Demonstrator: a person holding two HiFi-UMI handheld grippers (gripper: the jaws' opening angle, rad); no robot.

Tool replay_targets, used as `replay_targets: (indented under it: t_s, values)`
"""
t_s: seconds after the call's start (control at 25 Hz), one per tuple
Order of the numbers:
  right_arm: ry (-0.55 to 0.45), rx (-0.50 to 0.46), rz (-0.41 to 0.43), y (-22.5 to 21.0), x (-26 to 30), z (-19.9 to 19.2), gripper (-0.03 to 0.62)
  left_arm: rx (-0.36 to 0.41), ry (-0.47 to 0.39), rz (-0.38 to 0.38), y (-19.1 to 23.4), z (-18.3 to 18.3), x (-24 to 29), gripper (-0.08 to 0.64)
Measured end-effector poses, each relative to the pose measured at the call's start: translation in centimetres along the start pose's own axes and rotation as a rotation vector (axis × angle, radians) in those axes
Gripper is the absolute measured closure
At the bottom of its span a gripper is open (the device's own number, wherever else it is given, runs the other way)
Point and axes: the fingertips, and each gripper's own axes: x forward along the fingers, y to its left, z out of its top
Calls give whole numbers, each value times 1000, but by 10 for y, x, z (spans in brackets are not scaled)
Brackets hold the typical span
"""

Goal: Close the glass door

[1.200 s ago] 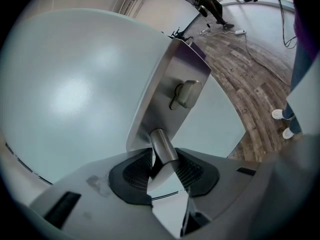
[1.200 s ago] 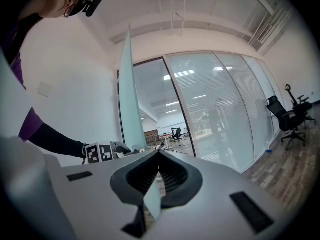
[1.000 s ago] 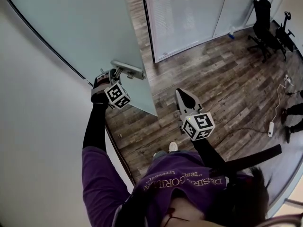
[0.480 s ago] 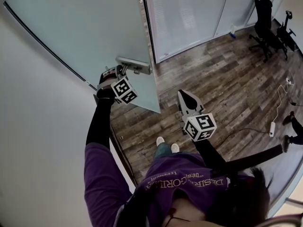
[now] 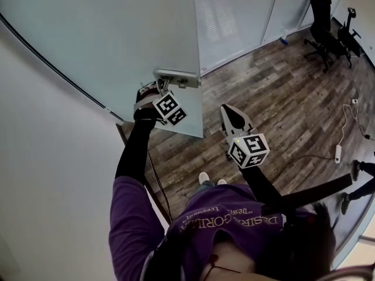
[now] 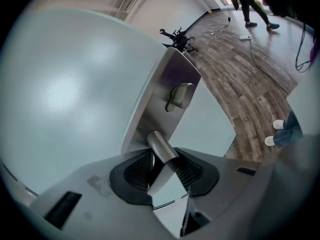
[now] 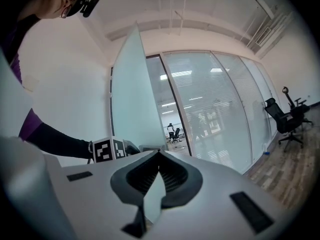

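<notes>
The frosted glass door (image 5: 111, 34) stands partly open, its free edge near the glass partition (image 5: 234, 16). My left gripper (image 5: 158, 88) is shut on the door's metal lever handle (image 5: 176, 75). In the left gripper view the lever (image 6: 159, 145) runs from the metal handle plate (image 6: 167, 81) down between the ribbed pads (image 6: 139, 170), and a thumb-turn (image 6: 179, 96) sits above it. My right gripper (image 5: 226, 111) hovers free to the right of the door edge, shut with nothing in it. The right gripper view shows its closed tips (image 7: 159, 154), the door (image 7: 132, 99) and the left gripper's marker cube (image 7: 107, 150).
A white wall (image 5: 47, 157) runs along the left. Wood flooring (image 5: 281, 98) spreads to the right, with office chairs (image 5: 325, 22) at the far right and a cable with a power strip (image 5: 338, 152). Another person's feet (image 5: 357, 168) show at the right edge.
The door has swung to the right, and the floor gap between its edge and the partition has closed up. My left gripper rode right with the handle. The right gripper barely shifted.
</notes>
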Motion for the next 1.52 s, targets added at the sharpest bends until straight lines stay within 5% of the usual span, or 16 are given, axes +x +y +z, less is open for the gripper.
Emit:
replay_targets:
  t_s: [0.48, 1.52]
  values:
    - [7, 7, -60, -3, 36, -5, 594, -40, -6, -25, 20, 22, 32, 439]
    - [21, -9, 82, -112, 128, 26, 594, -131, 88, 15, 73, 73, 120, 439]
